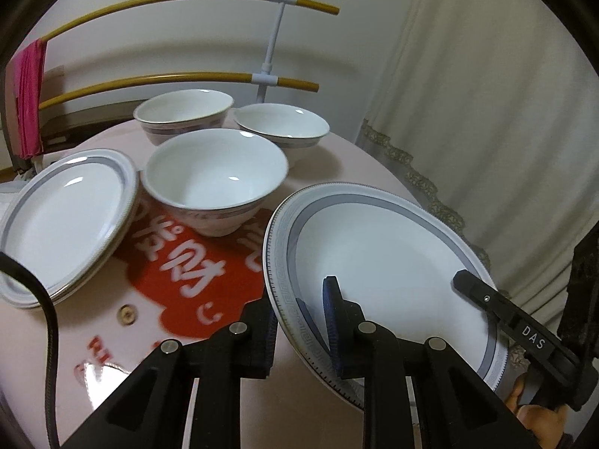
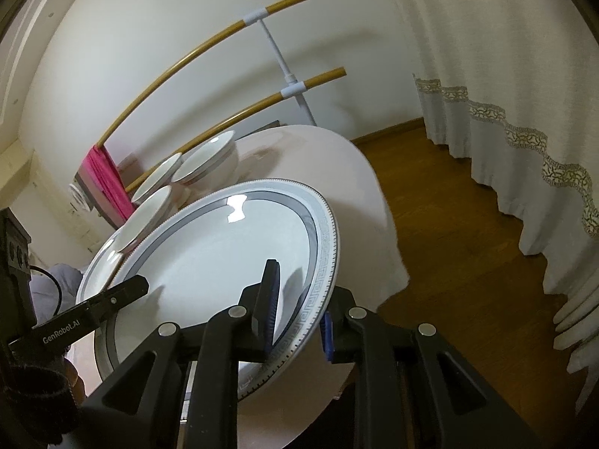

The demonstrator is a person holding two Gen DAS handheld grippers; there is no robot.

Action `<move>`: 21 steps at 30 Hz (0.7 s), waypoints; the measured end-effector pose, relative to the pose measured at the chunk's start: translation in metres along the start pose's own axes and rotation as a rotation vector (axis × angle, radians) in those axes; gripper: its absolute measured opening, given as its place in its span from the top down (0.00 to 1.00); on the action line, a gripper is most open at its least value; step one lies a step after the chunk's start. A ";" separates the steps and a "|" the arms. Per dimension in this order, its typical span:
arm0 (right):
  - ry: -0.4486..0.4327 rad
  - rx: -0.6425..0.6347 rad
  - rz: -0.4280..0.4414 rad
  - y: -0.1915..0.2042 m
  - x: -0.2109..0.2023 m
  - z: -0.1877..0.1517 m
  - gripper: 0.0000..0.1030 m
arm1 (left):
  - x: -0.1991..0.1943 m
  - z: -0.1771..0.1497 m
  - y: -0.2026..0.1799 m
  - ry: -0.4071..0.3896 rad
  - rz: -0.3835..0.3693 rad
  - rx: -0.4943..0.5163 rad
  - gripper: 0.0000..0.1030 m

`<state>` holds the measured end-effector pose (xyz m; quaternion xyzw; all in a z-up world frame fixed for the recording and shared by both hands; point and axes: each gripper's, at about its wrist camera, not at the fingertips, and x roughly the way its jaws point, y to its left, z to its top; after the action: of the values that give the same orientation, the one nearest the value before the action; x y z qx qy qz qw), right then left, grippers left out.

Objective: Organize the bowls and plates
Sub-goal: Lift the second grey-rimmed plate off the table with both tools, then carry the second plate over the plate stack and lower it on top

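Observation:
A large white plate with a grey patterned rim hangs tilted above the table, held from both sides. My left gripper is shut on its left rim, one pad over the rim and one under it. My right gripper is shut on the opposite rim of the same plate. The other gripper's finger lies on the plate's far edge. Three white bowls stand on the table behind it. To the left a second plate rests tilted on another.
The round table has a pink cover with a red printed patch. A rack of yellow bars with a pink cloth stands behind. A cream curtain and wooden floor lie to the right.

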<state>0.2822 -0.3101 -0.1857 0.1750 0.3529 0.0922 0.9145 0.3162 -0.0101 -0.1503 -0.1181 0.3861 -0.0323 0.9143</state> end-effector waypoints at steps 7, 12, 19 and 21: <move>-0.007 -0.048 0.032 0.040 -0.017 -0.011 0.81 | -0.053 -0.016 0.027 -0.063 -0.001 -0.020 0.82; -0.013 -0.091 0.052 0.074 -0.023 -0.016 0.80 | -0.086 -0.027 0.055 -0.109 0.004 -0.047 0.82; 0.003 -0.150 0.094 0.129 -0.010 -0.024 0.80 | -0.125 -0.042 0.107 -0.161 0.044 -0.102 0.82; 0.014 -0.163 0.113 0.144 -0.002 -0.026 0.80 | -0.134 -0.045 0.123 -0.173 0.059 -0.119 0.82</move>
<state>0.2565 -0.1712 -0.1469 0.1191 0.3402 0.1730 0.9166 0.1860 0.1204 -0.1169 -0.1630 0.3101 0.0279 0.9362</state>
